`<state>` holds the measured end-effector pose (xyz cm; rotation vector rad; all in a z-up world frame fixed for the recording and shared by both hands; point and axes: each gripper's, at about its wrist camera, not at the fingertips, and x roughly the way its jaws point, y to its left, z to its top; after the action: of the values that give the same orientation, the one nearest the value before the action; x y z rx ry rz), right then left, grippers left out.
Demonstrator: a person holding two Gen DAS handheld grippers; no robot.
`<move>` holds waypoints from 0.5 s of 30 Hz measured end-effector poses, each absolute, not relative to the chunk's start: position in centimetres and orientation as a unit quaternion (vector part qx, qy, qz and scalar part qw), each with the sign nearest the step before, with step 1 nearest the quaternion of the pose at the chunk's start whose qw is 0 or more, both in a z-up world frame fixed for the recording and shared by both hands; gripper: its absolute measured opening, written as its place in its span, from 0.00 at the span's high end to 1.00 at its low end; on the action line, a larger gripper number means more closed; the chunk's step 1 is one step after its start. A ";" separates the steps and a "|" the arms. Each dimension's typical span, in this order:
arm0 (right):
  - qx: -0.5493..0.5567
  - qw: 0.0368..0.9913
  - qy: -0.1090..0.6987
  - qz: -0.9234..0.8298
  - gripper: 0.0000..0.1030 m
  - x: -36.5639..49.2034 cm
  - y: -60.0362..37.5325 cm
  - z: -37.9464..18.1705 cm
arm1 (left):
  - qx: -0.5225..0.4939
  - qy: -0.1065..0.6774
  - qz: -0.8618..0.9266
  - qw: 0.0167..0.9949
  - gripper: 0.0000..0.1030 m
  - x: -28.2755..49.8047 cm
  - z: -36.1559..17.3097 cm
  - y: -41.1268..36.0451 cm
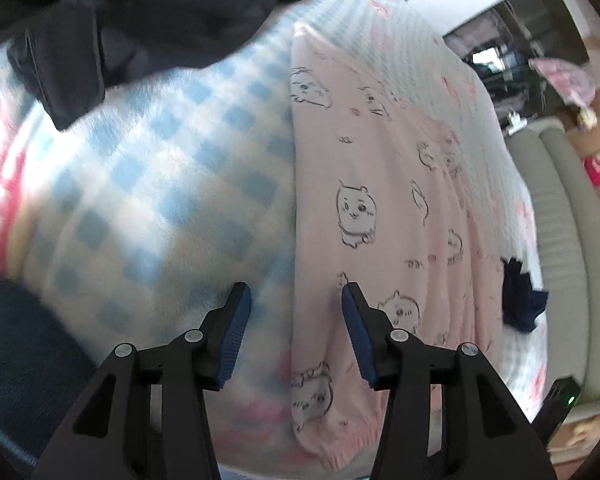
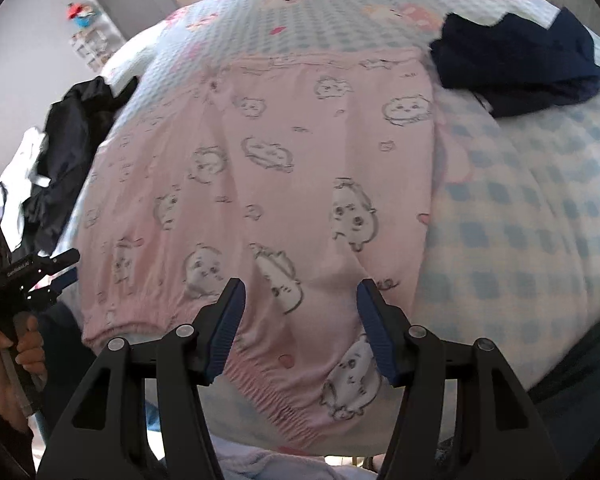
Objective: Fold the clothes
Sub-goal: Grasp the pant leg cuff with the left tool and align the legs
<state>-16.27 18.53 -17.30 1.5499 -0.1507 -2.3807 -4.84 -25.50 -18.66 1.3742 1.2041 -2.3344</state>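
Note:
Pink pyjama trousers (image 1: 380, 184) printed with cartoon animals lie flat on the bed. In the left wrist view my left gripper (image 1: 296, 292) hovers over the garment's left edge, open, one pad over the blanket and the other over the pink cloth. In the right wrist view the trousers (image 2: 280, 168) fill the middle, and their gathered elastic hem (image 2: 268, 392) is nearest to me. My right gripper (image 2: 300, 286) hangs open just above the cloth near that hem, nothing pinched. The left gripper (image 2: 69, 268) shows at the left edge, held by a hand (image 2: 18, 356).
A blue-and-white checked blanket (image 1: 160, 180) covers the bed (image 2: 520, 220). A dark garment heap (image 1: 140, 20) lies beyond the left gripper. A small navy piece (image 2: 516, 68) sits beside the trousers. Dark and white clothes (image 2: 68, 140) pile at the bed's side. A grey padded bed edge (image 1: 560, 240) runs along the right.

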 end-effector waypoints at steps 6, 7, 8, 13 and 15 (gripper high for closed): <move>0.554 0.186 -0.039 -0.811 0.33 -15.8 16.4 -18.9 | 0.405 0.468 -0.783 0.062 0.48 -5.0 -19.2 -24.6; 0.553 0.189 -0.027 -0.811 0.34 -15.6 16.0 -18.9 | 0.401 0.471 -0.784 0.054 0.48 -5.0 -19.4 -24.6; 0.549 0.184 -0.012 -0.815 0.35 -15.4 15.7 -18.7 | 0.407 0.470 -0.782 0.052 0.51 -5.2 -19.6 -24.7; 0.536 0.176 -0.070 -0.823 0.35 -15.5 17.3 -17.5 | 0.483 0.386 -0.784 0.053 0.96 -7.3 -19.7 -24.7; 0.543 0.160 -0.066 -0.822 0.35 -16.0 17.8 -18.1 | 0.475 0.379 -0.792 0.050 0.97 -7.0 -18.6 -24.8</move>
<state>-16.00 17.76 -18.15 1.5506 -0.1877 -2.3485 -6.99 -24.75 -18.60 1.4478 1.1556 -2.4135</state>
